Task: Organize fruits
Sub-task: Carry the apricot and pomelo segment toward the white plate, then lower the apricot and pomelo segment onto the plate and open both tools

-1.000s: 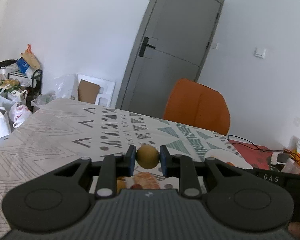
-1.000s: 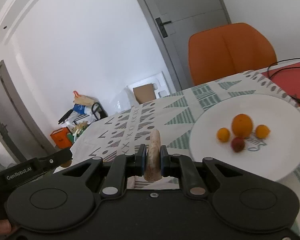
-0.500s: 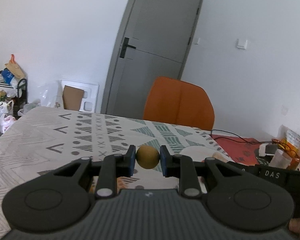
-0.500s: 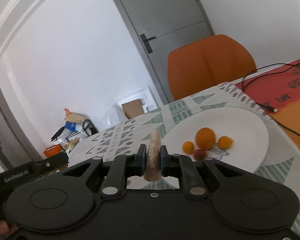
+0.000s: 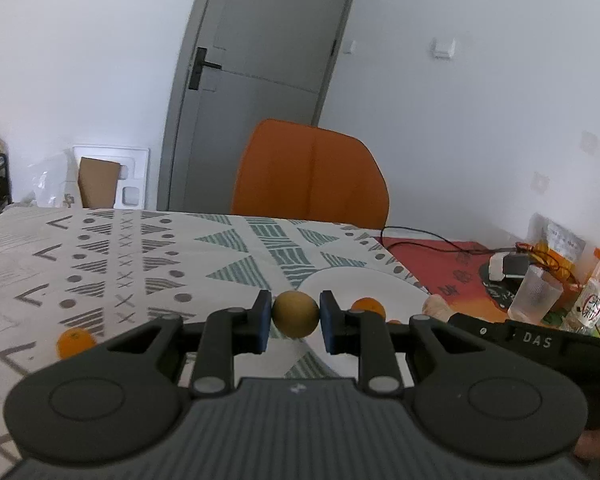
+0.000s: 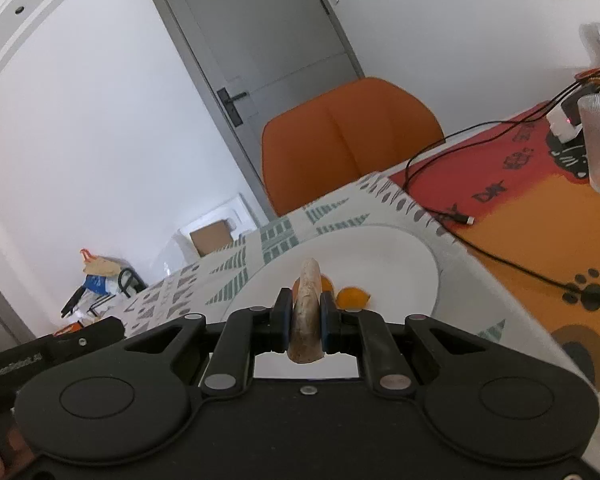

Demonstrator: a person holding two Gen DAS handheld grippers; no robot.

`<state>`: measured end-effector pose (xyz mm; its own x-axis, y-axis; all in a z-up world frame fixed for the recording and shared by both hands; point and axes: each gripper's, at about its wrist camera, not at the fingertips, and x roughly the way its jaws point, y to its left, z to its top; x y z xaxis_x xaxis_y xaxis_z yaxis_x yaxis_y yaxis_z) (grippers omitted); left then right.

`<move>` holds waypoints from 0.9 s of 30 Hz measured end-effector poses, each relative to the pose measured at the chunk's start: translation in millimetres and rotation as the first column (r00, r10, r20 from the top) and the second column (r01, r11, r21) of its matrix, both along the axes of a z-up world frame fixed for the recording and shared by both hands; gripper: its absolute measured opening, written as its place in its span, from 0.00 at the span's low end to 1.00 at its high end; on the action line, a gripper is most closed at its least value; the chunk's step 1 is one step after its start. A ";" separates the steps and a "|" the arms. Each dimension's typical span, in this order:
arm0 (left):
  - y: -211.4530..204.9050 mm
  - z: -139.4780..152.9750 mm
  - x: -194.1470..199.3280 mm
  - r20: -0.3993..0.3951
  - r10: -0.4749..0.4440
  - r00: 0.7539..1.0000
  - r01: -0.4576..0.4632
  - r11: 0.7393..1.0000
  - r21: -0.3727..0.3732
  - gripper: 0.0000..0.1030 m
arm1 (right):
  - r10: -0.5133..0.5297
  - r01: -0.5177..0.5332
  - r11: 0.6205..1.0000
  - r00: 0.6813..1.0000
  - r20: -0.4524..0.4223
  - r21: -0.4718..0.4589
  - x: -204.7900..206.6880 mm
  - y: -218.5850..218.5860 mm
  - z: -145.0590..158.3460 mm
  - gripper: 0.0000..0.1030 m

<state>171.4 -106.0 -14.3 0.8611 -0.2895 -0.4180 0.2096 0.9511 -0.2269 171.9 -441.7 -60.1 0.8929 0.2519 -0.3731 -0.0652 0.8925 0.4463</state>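
Claw state, left: the left claw (image 5: 295, 319) is clamped on a round olive-brown fruit (image 5: 295, 314), which sits between the blue pads at lower centre of the left wrist view, raised above the surface (image 5: 140, 264). Lower left of that view, a small orange (image 5: 75, 342) lies alone on the patterned cloth. Just beyond the claw, right of centre, the white plate (image 5: 352, 284) shows its rim, with an orange fruit (image 5: 367, 306) on it. At the right edge, the other gripper's black body marked "DAS" crosses the frame; behind it stand a ribbed cup (image 5: 535, 295) and a bottle (image 5: 599, 292).

Claw state, right: the right claw (image 6: 305, 322) is closed narrow on a pale, elongated, tapered piece (image 6: 307, 312), held upright with its tip pointing away; what kind of produce it is cannot be told. Directly beyond it, in the centre of the right wrist view, lies the plate (image 6: 380, 256), with a small orange fruit (image 6: 353, 297) just right of the held piece and another partly hidden behind it. To the right, a black cable (image 6: 500, 260) runs over a red-and-orange mat (image 6: 520, 208).

Farthest back in both views: an orange chair (image 5: 312, 172) at the far edge of the surface, then a grey door (image 5: 260, 80).
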 end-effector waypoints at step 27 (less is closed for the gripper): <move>-72.2 -40.8 61.5 -0.139 -0.059 0.988 0.077 0.989 0.124 0.30 | -0.014 0.016 0.999 0.999 -0.047 0.048 22.0 -36.0 -28.7 0.29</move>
<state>232.9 -178.2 -55.1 0.7743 -0.2816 -0.5667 0.2508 0.9587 -0.1338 193.9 -477.7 -88.8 0.8785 0.2572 -0.4025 -0.0297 0.8704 0.4915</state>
